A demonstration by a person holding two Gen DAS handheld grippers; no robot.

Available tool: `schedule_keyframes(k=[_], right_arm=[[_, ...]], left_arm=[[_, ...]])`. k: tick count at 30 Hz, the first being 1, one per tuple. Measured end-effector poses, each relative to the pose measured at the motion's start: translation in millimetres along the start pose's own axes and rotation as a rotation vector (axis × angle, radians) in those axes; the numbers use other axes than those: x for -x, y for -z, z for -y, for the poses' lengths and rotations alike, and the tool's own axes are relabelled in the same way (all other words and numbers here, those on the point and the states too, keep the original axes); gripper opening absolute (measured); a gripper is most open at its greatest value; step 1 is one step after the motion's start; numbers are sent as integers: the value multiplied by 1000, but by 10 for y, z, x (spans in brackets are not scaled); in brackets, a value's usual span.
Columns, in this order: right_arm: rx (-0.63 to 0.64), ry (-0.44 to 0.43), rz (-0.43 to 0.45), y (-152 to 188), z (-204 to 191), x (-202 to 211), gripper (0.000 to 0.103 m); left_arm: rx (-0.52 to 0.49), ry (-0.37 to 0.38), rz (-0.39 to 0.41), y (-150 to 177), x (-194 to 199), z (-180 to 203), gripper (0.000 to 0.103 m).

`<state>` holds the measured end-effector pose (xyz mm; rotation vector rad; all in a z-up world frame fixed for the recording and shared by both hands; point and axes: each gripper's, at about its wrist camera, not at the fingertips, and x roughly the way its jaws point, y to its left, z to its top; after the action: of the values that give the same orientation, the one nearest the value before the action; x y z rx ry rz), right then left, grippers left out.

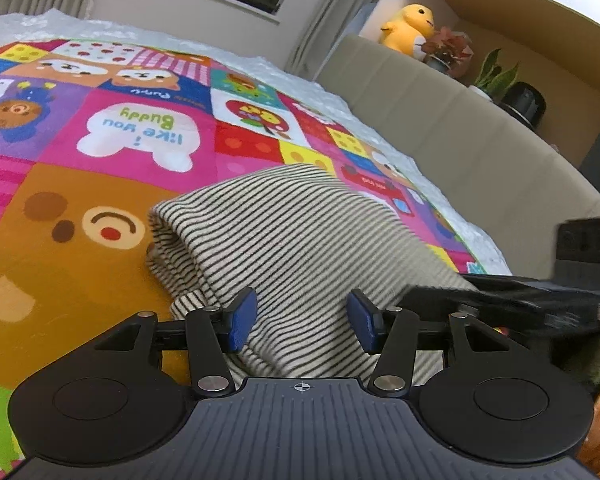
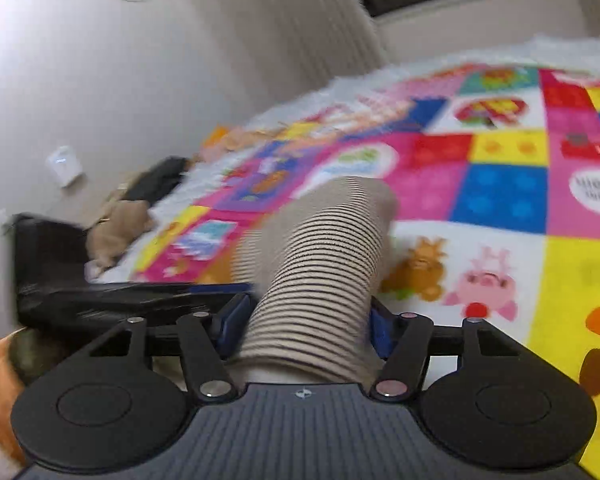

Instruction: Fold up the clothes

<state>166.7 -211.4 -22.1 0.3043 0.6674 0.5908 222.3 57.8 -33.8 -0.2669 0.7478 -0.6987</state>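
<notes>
Striped garment on play mat, between both tools

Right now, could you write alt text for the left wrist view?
The open left gripper hovers over a folded striped garment lying on a colourful cartoon blanket. The right gripper reaches in from the right edge.

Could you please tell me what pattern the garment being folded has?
The garment has thin dark stripes on cream, clearest in the left wrist view.

left gripper jaws apart, level, nothing between pads. right gripper jaws wide too, fabric bunched between them, grip unclear.
</notes>
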Motion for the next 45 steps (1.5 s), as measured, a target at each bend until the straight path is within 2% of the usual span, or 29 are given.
schedule_keyframes(k=[4,8,9,10,11,14,18,22,24,26,29,31,32,33,35,36,38,40,43,44,45], right_arm=[[24,76,-57,194,-98,52,62],[-9,120,-56,361,-5,6,64],[-3,125,-50,369,-9,6,64],[3,130,-43,377,-13,5,64],[10,136,-37,385,-17,5,65],[22,143,-28,395,-29,-7,67],[20,149,-25,370,-31,-7,72],[0,146,18,174,-32,131,74],[-23,131,52,-8,1,152,79],[-53,118,60,-211,90,32,81],[-90,137,7,-442,284,-337,81],[-139,142,-104,-497,451,-673,82],[-180,126,-150,-502,526,-810,79],[-191,110,-166,-520,522,-879,70],[-44,96,-125,-589,256,-836,59],[81,69,-81,-613,48,-752,58],[244,11,-18,-619,-239,-619,58],[288,50,-34,-621,-310,-659,58],[286,230,-105,-524,-56,-915,62],[270,270,-116,-482,43,-974,68],[224,256,-100,-462,113,-945,70]], left_arm=[[9,22,3,39,25,-43,55],[20,17,21,30,145,12,55],[25,9,33,18,207,39,62],[31,-4,45,8,264,58,75],[39,-17,58,-2,317,74,77],[53,-19,53,5,362,96,81],[51,-34,-42,127,174,98,81],[29,-58,-51,260,103,61,81],[18,-52,-47,292,118,48,81],[9,-51,-47,312,121,47,81],[6,-49,-50,345,120,41,81],[17,-40,-57,359,115,6,81],[23,-36,-60,367,113,-11,81],[28,-32,-63,374,111,-29,81],[40,-24,-69,388,106,-64,81],[46,-20,-72,395,104,-82,82],[36,-15,-75,396,82,-69,84],[28,-19,-75,395,62,-50,84],[46,-18,-62,389,81,-50,83],[52,-17,-60,380,99,-48,83],[48,-19,-61,363,129,-39,82]])
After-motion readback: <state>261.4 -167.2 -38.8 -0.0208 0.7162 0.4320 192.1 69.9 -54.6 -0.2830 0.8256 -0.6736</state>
